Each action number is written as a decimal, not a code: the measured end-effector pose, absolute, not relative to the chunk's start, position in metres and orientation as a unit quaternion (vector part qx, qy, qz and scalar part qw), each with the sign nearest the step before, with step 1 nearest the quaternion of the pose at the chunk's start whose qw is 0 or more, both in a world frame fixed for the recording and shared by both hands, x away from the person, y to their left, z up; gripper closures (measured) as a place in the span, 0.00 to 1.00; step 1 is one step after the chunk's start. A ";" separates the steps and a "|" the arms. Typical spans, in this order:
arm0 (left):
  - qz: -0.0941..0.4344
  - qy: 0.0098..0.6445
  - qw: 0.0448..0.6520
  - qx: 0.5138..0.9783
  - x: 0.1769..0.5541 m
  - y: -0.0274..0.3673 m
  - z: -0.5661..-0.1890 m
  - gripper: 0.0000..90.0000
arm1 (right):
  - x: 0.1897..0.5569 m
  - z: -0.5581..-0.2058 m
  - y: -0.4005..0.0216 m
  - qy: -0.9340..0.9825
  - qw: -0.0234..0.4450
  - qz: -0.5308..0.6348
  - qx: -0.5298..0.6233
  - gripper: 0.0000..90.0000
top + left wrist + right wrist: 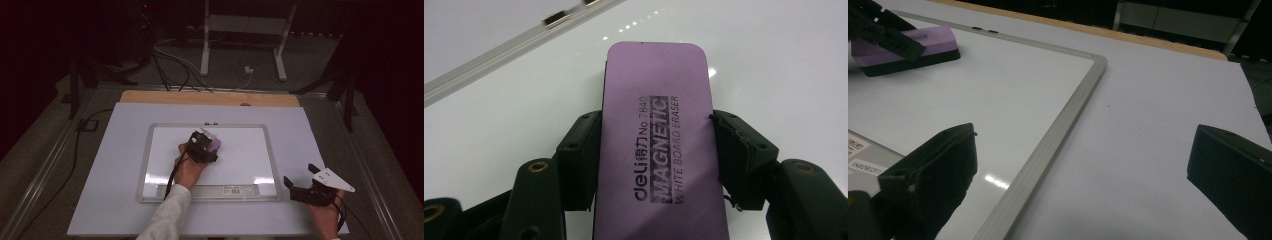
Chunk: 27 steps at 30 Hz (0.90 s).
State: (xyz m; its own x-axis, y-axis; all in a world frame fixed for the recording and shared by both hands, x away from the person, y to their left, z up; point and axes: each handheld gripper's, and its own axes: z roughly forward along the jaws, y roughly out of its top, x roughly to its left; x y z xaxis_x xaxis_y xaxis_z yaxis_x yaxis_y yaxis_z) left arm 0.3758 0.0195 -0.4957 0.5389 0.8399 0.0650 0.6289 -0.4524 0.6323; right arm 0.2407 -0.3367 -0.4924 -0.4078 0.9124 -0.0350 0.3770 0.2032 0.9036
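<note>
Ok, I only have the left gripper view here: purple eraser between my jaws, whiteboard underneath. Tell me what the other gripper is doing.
Observer: The right gripper rests off the whiteboard, on the pale table cover near the board's lower right corner, jaws wide open with nothing between them.
Operator: Give me my position on the board.
Observer: In the high view the left gripper sits about mid-board, a bit toward the far edge, shut on the purple whiteboard eraser.
Operator: Say whether the eraser is flat down.
Observer: The right gripper view shows its dark underside lying on the white surface.
</note>
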 end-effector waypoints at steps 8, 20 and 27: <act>0.205 0.455 0.295 0.815 0.373 0.034 -0.492 0.47 | 0.241 -0.493 -0.337 0.714 0.304 0.440 0.452 0.00; 0.229 0.471 0.309 0.794 0.372 0.060 -0.481 0.47 | 0.241 -0.493 -0.337 0.714 0.303 0.439 0.452 0.00; 0.236 0.484 0.303 0.786 0.375 0.077 -0.479 0.47 | 0.242 -0.493 -0.337 0.714 0.303 0.439 0.452 0.00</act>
